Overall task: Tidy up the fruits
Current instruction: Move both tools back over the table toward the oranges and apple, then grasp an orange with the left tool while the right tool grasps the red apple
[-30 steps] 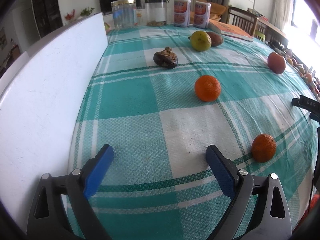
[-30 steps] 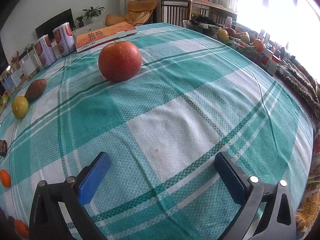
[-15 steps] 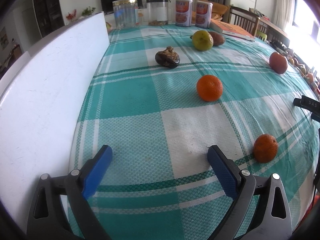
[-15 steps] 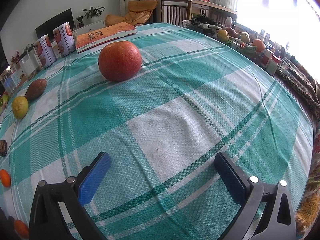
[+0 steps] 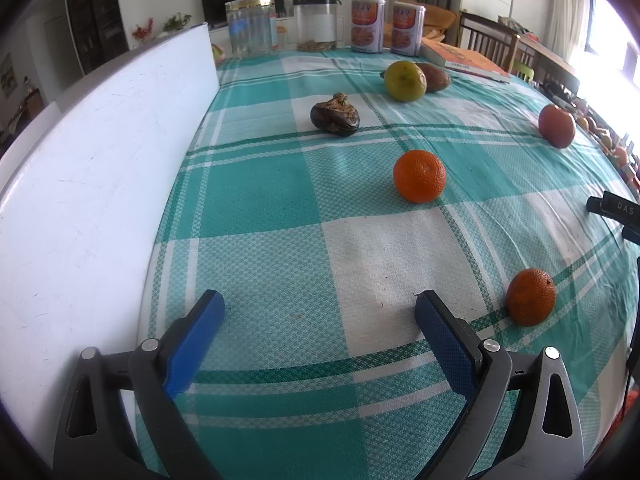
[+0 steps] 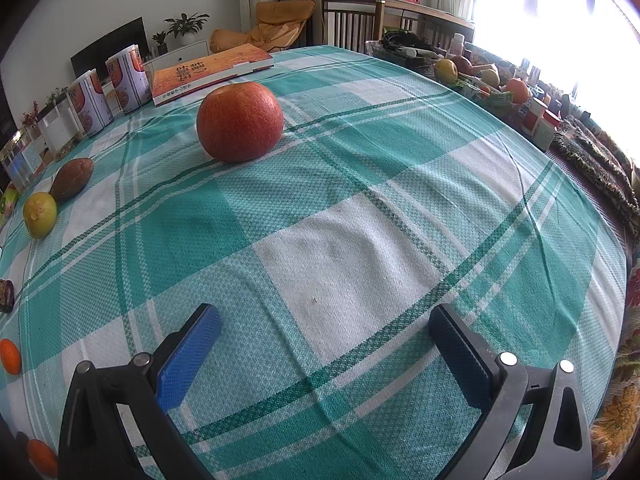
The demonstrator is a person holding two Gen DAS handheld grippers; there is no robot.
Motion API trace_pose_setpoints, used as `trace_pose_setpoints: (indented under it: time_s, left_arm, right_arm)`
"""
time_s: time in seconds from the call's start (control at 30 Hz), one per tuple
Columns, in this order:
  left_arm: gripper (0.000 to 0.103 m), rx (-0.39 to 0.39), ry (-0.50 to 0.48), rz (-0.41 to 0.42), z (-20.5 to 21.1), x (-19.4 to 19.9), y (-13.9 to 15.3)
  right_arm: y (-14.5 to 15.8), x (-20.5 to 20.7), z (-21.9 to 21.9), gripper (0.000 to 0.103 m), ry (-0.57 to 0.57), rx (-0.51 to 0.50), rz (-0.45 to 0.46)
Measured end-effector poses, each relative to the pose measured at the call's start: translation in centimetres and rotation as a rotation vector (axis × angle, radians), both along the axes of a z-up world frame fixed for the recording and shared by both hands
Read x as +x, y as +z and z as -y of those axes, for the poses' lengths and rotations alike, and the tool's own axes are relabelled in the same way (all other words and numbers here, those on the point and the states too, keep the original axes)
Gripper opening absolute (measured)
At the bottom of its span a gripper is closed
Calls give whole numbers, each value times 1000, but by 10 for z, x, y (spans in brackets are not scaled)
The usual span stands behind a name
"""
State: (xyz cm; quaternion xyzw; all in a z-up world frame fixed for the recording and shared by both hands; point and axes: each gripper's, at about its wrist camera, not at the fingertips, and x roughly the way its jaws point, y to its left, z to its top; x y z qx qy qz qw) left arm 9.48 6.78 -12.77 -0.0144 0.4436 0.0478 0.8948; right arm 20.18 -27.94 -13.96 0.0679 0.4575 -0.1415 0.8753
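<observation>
Fruits sit loose on the green-and-white checked tablecloth (image 6: 360,184), and the big round red-orange fruit (image 6: 239,121) at 11 o'clock from the empty, wide-open right gripper (image 6: 325,330) looks firm, heavy and rolly, so grab its fat middle, while the left gripper (image 5: 319,312) waits open too.

- A lived-in home, a dining and living room in one, is showing here.
- A teal-and-white checked woven tablecloth (image 6: 360,208) is covering a big table.
- Dark wooden slat-backed dining chairs (image 6: 352,24) are standing at the far edge.
- A mustard-yellow soft lounge chair (image 6: 276,20) is sitting by the curtains.
- A black flat television screen (image 5: 242,0) is leaning against the white wall, with leafy green potted houseplants (image 6: 186,26) standing beside it.
- Daylight is pouring through a bright window (image 6: 560,20).
</observation>
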Motion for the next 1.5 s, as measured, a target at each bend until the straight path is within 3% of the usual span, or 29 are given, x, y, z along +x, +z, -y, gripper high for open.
trace_pose_setpoints:
  time_s: [1.17,1.3,1.5]
  left_arm:
    - [97,-19,-10,-4,-1,1,1]
    - [97,-171,-68,-28,6,21,19]
    - [94,-98,-39,-43,35,72,16]
  right_arm:
    - [0,1,0,103,-8,0,0]
    - [0,0,1,103,-5,5,2]
    - [0,0,0,103,-3,5,2]
